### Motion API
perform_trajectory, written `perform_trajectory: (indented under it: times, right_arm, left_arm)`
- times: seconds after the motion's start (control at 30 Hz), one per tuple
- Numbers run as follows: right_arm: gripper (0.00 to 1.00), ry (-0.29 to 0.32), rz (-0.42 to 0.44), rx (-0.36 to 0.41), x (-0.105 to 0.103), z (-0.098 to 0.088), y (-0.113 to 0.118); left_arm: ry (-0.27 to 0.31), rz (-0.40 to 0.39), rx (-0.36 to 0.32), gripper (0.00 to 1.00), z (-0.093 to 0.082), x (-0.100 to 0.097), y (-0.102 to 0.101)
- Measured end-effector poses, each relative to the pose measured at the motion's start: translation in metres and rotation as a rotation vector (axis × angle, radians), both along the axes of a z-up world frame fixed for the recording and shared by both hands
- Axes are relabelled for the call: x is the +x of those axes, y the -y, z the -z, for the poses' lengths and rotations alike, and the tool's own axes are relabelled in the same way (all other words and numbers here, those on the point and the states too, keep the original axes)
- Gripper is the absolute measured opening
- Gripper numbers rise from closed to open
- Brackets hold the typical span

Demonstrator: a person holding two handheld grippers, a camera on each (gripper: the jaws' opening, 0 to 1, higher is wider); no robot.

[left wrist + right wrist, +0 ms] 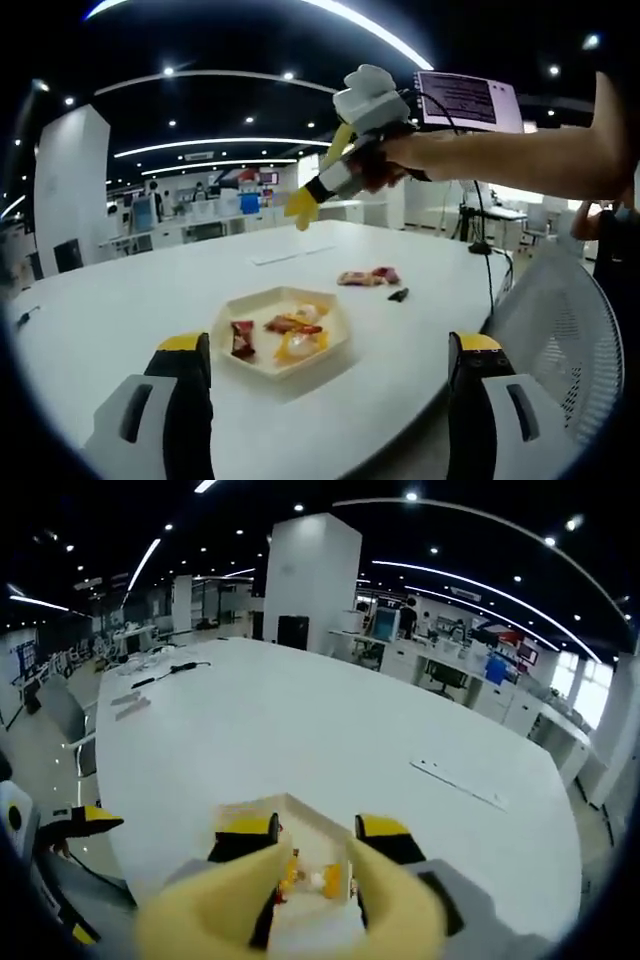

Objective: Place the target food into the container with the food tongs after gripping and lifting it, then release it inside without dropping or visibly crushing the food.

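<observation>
The left tool point(330, 350) stands released, its two yellow-tipped jaws spread wide above the near edge of the white worktop point(130, 300). Just ahead of it and between its jaws sits the cream hexagonal tray point(282, 333), holding several wrapped snacks: a dark red packet point(242, 338) on its left side and orange and yellow ones point(298, 331) beside it. Farther ahead and to the right, two more wrapped snacks point(367, 277) lie on the bare worktop with a small dark item point(398, 294) next to them. High above them a person's hand point(425, 155) holds the right tool point(303, 205), whose yellow tips point down toward the worktop; the left gripper view does not show how its jaws are set.

The right gripper view looks down over the same tray point(305, 830) from above. There the right tool point(315, 830) is seen with a clear gap between its jaws and nothing in them, the tray and its snacks point(300, 875) lying directly below that gap. At the lower left of this view a yellow tip of the left tool point(95, 820) shows.
</observation>
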State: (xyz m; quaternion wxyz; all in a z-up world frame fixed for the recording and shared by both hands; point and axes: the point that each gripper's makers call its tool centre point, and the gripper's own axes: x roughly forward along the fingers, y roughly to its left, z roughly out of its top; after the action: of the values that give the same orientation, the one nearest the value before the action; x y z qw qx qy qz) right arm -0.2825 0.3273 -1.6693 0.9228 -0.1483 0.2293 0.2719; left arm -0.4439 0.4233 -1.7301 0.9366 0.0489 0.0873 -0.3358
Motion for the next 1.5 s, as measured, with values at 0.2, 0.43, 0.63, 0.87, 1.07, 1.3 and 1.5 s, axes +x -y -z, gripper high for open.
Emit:
perform_trajectory:
  times: [0.2, 0.43, 0.63, 0.87, 1.07, 1.3, 1.5]
  right_arm:
    - [0.29, -0.017, 0.080, -0.002, -0.008, 0.009, 0.053]
    - [0.30, -0.053, 0.135, -0.009, -0.021, 0.030, 0.095]
    - [0.30, -0.066, 0.132, -0.050, -0.029, 0.050, 0.117]
    - [0.30, -0.105, 0.097, 0.014, -0.036, 0.074, 0.132]
    - [0.30, -0.124, 0.006, -0.009, -0.046, 0.103, 0.141]
    - [0.30, -0.130, -0.048, -0.009, -0.048, 0.127, 0.152]
    - [0.30, -0.148, -0.098, -0.043, -0.045, 0.139, 0.152]
  left_arm:
    - [-0.007, -0.002, -0.003, 0.94, 0.001, 0.000, 0.000]
    - [-0.012, -0.009, 0.003, 0.93, 0.002, 0.000, -0.001]
    - [-0.010, -0.010, 0.010, 0.94, 0.002, 0.001, -0.001]
    - [0.016, -0.039, 0.013, 0.94, -0.002, 0.003, -0.005]
    - [0.049, -0.065, 0.006, 0.96, -0.007, 0.005, -0.008]
    - [0.034, -0.050, -0.007, 0.96, -0.006, 0.003, -0.005]
    - [0.024, -0.066, -0.001, 0.95, -0.003, 0.005, -0.008]
